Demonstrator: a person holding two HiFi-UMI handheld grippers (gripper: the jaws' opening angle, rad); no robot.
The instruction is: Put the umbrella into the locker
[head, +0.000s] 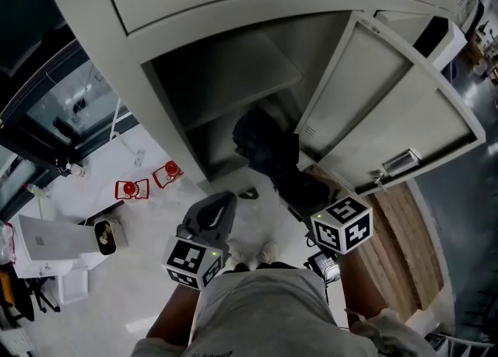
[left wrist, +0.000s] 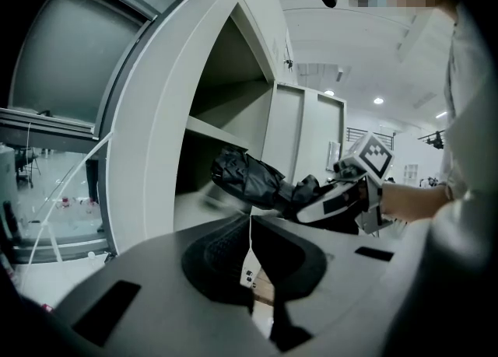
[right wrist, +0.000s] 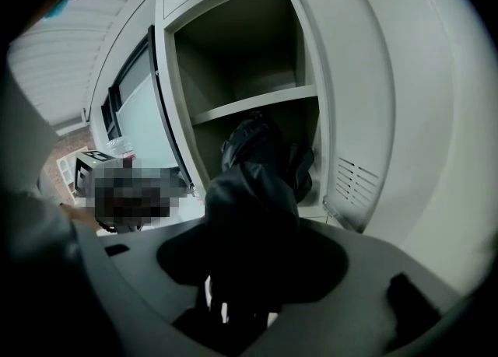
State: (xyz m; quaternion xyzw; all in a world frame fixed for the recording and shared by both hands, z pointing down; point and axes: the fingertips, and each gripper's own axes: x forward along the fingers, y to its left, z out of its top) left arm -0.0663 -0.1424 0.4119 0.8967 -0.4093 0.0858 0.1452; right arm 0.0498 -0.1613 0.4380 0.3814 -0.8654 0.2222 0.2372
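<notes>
The head view looks steeply down from above the person onto the open locker (head: 233,75), fairly near. The left gripper view looks at it from low and to one side, with the opening at mid-frame. The right gripper view faces straight into the compartment, close up. All three share the umbrella (head: 264,149) at the opening.

Low in the open locker (head: 233,5), under its shelf (head: 233,75), the far end of the umbrella (head: 264,141), with the near end outside, between the fingers of the right gripper (head: 305,196). Right of the opening, the door (head: 389,106) swung outward above a planked strip (head: 405,246); left of the umbrella and apart from it, in front of the locker, the left gripper (head: 222,206). Farther left, on the floor (head: 140,285), two small items (head: 148,182) side by side before a glass wall (head: 70,106).
</notes>
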